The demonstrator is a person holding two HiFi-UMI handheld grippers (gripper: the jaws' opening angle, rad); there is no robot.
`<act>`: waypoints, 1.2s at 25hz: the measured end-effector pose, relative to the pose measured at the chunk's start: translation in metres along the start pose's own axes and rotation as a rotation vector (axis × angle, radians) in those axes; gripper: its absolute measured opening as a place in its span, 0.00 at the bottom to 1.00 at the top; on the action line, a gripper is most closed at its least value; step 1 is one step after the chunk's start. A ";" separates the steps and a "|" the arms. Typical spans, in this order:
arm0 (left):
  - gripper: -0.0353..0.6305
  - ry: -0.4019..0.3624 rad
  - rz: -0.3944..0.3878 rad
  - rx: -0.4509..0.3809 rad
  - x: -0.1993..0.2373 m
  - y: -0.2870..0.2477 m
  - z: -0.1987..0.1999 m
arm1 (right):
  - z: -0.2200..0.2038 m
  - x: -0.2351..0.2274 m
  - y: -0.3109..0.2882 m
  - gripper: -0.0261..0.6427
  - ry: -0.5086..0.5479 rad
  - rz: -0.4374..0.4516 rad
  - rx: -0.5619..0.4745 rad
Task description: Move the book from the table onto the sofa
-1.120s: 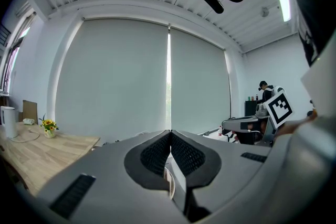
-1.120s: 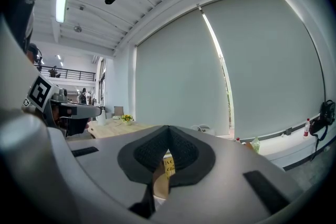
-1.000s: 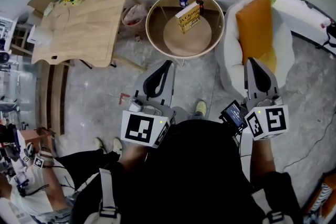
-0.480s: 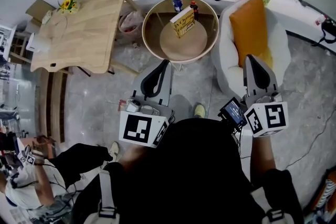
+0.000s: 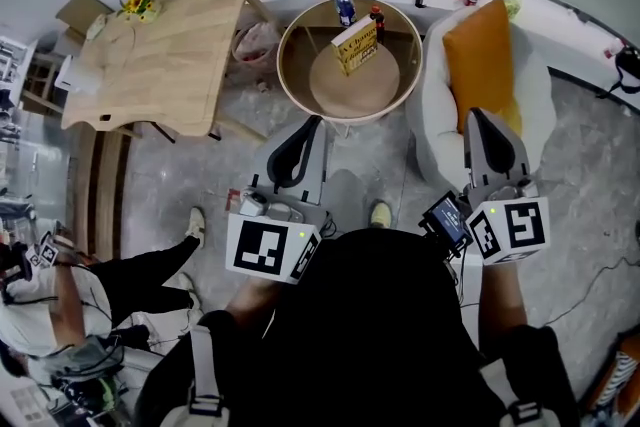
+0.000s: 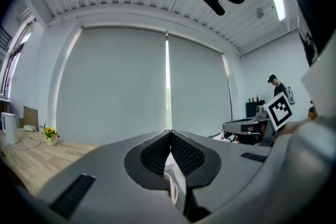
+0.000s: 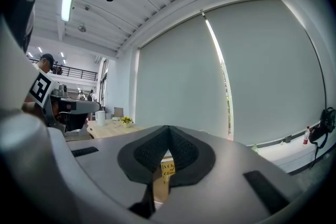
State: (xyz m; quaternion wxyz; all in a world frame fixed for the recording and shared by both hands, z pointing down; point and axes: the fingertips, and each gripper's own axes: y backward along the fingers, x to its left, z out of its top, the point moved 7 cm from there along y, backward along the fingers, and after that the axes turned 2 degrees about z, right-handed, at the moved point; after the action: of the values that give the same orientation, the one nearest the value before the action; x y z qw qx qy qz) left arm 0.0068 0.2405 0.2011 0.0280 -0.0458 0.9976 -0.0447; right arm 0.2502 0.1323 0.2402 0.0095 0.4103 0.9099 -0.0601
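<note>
Both claws are pinched fully closed and empty as the person stands facing the round table. Nearest the camera, the left gripper [image 5: 311,123] and the right gripper [image 5: 481,116] jut forward level from the person's dark torso. Each carries its square-marker cube at the rear, and each has its ribbed pads pressed together with nothing between them. Beyond them, across a stretch of grey floor [image 5: 370,155], the book [image 5: 356,46] stands upright on the lower shelf of the round table [image 5: 290,75], well out of reach of either gripper. Its yellow cover is turned toward the person. A blue bottle [image 5: 345,7] and a smaller dark bottle [image 5: 379,16] stand just behind it. The white sofa [image 5: 437,130], with an orange cushion [image 5: 482,63] propped in it, sits just to the right of the table, so the carry looks short. The book appears to be a slim volume, likely light and fairly stiff, with a smooth cover that could slip. Balanced on end, it may topple at first touch. A sound hold would be across its thickness at the top edge or along the spine, so the pages stay shut. In the right gripper view only part of the title shows below the closed jaws: "A Ch", "of" and "Clim". Farther off are a wooden table [image 5: 160,55] with yellow flowers [image 5: 139,1] at left, and a ledge of small figures whose print is too small to read.
</note>
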 end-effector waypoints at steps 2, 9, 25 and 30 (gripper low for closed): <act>0.07 -0.001 0.003 0.002 0.000 0.002 0.000 | -0.001 0.001 0.001 0.06 -0.001 0.003 0.002; 0.07 0.004 -0.007 0.001 -0.004 0.006 -0.004 | -0.002 0.004 0.001 0.06 -0.002 0.006 0.002; 0.07 0.030 0.017 0.004 0.020 -0.004 -0.013 | -0.005 0.010 -0.027 0.06 0.023 0.025 0.037; 0.07 0.043 0.027 0.013 0.031 -0.013 -0.020 | -0.009 0.011 -0.043 0.06 0.035 0.037 0.054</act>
State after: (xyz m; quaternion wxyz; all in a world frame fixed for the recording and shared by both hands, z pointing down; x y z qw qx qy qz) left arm -0.0243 0.2262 0.2207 0.0074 -0.0313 0.9981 -0.0520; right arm 0.2112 0.1131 0.2524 -0.0167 0.4281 0.9003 -0.0773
